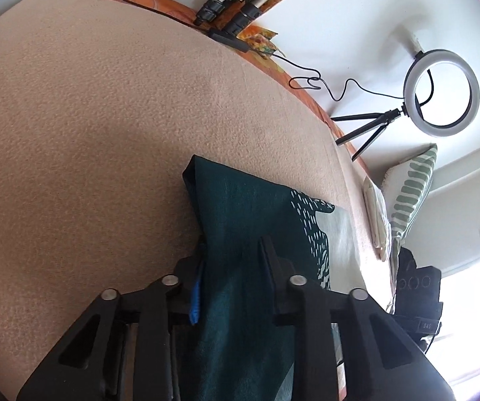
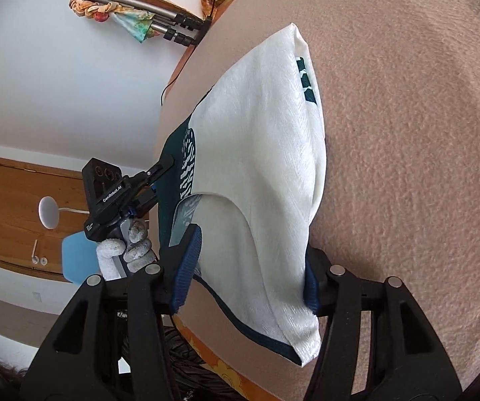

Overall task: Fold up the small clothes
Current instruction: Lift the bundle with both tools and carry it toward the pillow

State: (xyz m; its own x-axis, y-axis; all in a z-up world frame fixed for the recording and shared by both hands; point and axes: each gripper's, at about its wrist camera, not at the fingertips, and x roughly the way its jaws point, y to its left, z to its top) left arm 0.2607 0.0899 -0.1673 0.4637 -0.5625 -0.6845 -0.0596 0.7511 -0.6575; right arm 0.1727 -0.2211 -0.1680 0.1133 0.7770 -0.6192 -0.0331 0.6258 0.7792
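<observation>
Now both jaws clamped on garment (image 2: 260,167) edges: left gripper (image 1: 231,267), right gripper (image 2: 250,267); blanket (image 1: 89,117) beyond.

The garment (image 2: 256,173) lies on the blanket (image 1: 89,117), reaching to the blanket's near edge, with the left gripper (image 1: 229,250) at one side of it and the right gripper (image 2: 250,267) at the other, cloth between the fingers of each. Beyond the blanket's far edge in the left wrist view, a ring light (image 1: 440,88) stands on a small tripod (image 1: 367,130), and a cable (image 1: 306,82) runs from it along that edge to the larger tripod legs (image 1: 233,6) at the far end. A pillow (image 1: 410,187) lies just beside the blanket, below the ring light.
</observation>
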